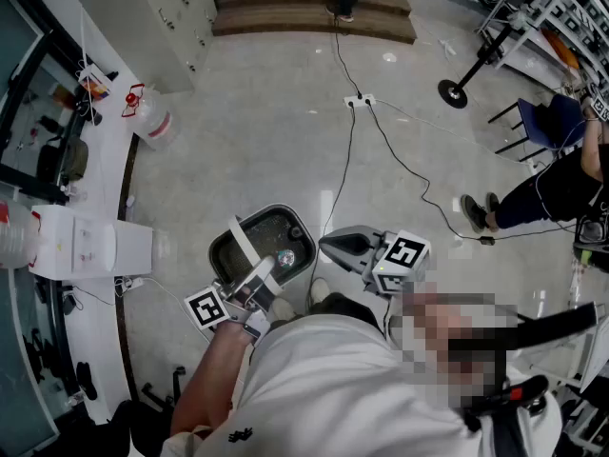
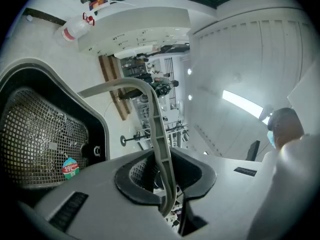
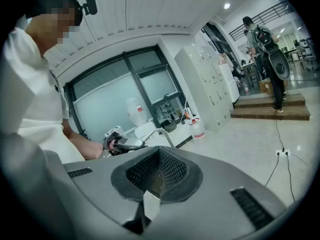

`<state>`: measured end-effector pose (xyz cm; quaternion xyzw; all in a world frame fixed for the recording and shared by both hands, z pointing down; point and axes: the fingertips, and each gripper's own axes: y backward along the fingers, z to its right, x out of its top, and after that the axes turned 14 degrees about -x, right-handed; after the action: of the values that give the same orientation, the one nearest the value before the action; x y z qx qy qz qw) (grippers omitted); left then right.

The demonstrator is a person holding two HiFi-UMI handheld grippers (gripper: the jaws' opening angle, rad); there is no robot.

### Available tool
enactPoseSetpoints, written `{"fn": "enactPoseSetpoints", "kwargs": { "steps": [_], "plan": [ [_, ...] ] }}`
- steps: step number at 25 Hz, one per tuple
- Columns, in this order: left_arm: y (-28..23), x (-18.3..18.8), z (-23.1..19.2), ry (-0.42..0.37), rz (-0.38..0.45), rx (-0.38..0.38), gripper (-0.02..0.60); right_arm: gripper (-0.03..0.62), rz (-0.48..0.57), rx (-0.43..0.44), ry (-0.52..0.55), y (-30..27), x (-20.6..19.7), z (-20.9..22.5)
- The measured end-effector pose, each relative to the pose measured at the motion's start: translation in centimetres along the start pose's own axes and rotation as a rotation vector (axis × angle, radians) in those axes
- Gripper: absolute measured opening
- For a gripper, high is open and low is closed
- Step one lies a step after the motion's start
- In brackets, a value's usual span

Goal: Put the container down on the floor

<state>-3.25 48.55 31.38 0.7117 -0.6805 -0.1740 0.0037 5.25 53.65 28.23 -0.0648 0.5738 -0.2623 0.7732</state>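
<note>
We log the left gripper [image 2: 167,184] clamped on the container's [image 2: 40,134] handle [image 2: 158,129], container just beyond its jaws. The right gripper [image 3: 155,179] is closed, empty.

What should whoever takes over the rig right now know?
Left gripper: shut on the handle of the container.
Right gripper: shut, empty, to the container's right.
Container: upright in front of the person, over the floor; I cannot tell whether it touches.
Done: handle gripped.
Left: set the container down on the floor, then let go.
</note>
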Motion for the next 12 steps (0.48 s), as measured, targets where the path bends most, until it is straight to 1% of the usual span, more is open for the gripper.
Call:
{"fn": "enactPoseSetpoints", "kwargs": {
  "steps": [3,6,8,9,12],
  "plan": [
    [0.1,1.3,-1.1,-0.047,-0.037,0.008,0.066,0.015,0.009,0.002,0.038,-1.1,0.5,0.0],
    [0.7,2.2,-2.2,-0.034,-0.02,0.021,0.067,0.015,0.004,0.027,0.043,-2.4,0.5,-0.3],
    [0.8,2.0,-2.8,-0.023,0.007,0.042,0.067,0.015,-0.019,0.076,0.052,-2.4,0.4,-0.4],
    [0.4,2.0,-3.0,-0.029,0.019,0.054,0.067,0.015,-0.031,0.105,0.065,-2.4,0.6,0.1],
    [-2.4,2.1,-3.3,-0.058,0.08,0.072,0.067,0.015,-0.07,0.198,0.11,-1.5,2.4,2.9]
  ]
}}
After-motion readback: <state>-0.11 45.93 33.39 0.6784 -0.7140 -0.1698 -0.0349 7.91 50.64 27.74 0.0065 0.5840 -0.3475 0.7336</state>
